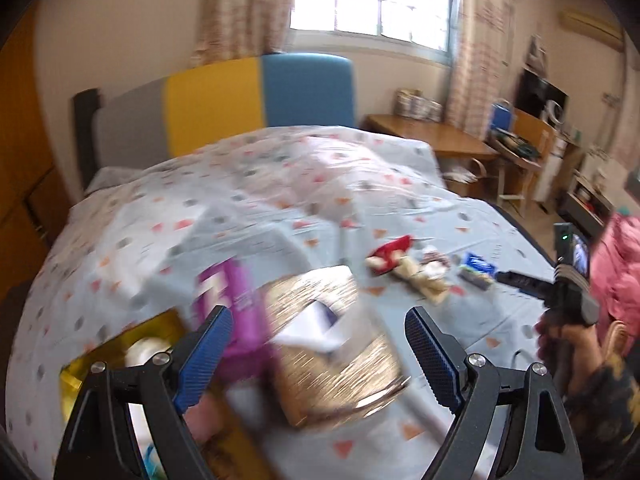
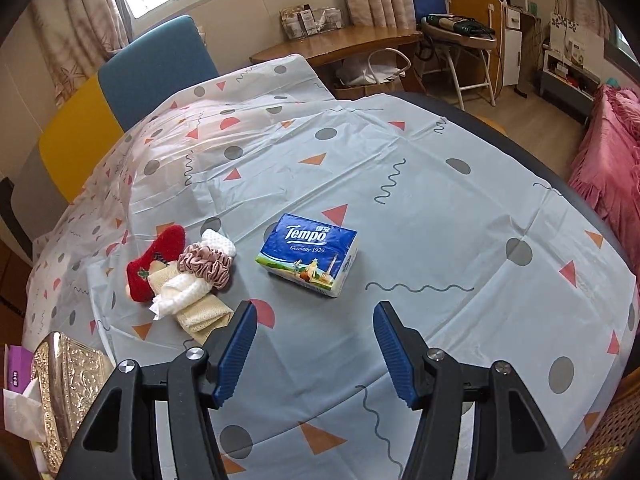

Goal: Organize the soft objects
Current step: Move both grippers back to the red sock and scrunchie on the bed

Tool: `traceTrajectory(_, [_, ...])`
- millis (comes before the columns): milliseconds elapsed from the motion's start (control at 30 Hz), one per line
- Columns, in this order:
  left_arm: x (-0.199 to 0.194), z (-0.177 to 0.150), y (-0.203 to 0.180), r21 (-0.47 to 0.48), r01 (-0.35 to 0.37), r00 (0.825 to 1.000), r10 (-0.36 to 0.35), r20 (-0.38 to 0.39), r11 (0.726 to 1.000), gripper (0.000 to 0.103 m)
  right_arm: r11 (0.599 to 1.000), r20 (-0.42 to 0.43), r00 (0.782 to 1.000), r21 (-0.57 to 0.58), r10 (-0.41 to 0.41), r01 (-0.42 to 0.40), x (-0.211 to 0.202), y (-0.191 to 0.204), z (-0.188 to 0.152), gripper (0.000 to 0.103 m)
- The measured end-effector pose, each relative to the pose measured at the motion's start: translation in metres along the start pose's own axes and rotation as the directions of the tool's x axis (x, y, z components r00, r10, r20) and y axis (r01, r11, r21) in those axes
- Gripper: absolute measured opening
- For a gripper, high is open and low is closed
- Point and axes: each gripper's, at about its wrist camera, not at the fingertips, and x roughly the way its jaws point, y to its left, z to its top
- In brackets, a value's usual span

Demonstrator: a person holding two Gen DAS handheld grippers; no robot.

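Right wrist view: right tongs (image 2: pixel 314 342) spread wide, empty, short of the Tempo tissue pack (image 2: pixel 307 255) on the bed (image 2: pixel 460 216). Left tongs (image 1: pixel 318 354) released too, over a blurred, possibly gold tissue box (image 1: pixel 336 344). Risk: hard squeeze crushing the soft pack, or nudging it away.

1. Left gripper (image 1: pixel 318 346) is low and near, blue-padded fingers (image 1: pixel 208 354) spread wide with nothing clamped.
2. Right gripper (image 2: pixel 314 346) hovers, jaws parted wide and empty.
3. The right hand (image 1: pixel 560 338) grips its handle at far right.
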Motion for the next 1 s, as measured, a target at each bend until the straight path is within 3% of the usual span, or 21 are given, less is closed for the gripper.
traceTrajectory(133, [0.046,0.044,-0.029,-0.007,0.083,0.992,-0.084,-0.093,0.996,0.082,1.000,0.002,1.000,0.010,0.022,-0.022,-0.003,0.000,0.001,0.061])
traceTrajectory(267, [0.107,0.077,-0.057,0.006,0.089,0.978,-0.087,-0.189,0.996,0.071,0.998,-0.006,0.999,0.024,0.053,-0.053,-0.004,0.000,0.002,0.061])
traceTrajectory(333, [0.143,0.087,-0.068,0.002,0.073,0.963,-0.070,-0.260,0.997,0.066,0.997,-0.017,0.997,0.030,0.071,-0.070,-0.003,0.001,0.002,0.061])
traceTrajectory(433, [0.191,0.092,-0.074,-0.048,0.062,0.930,-0.076,-0.359,0.997,0.057,0.995,-0.034,0.995,0.041,0.097,-0.096,-0.001,0.001,0.003,0.061])
traceTrajectory(633, [0.268,0.093,-0.084,-0.073,0.010,0.886,-0.043,-0.461,0.997,0.057,0.989,-0.070,0.987,0.057,0.143,-0.139,0.002,0.002,0.003,0.061])
traceTrajectory(1000, [0.338,0.080,-0.109,0.023,0.017,0.852,-0.002,-0.523,1.000,0.057,0.980,-0.099,0.977,0.078,0.189,-0.182,0.005,0.002,0.003,0.061])
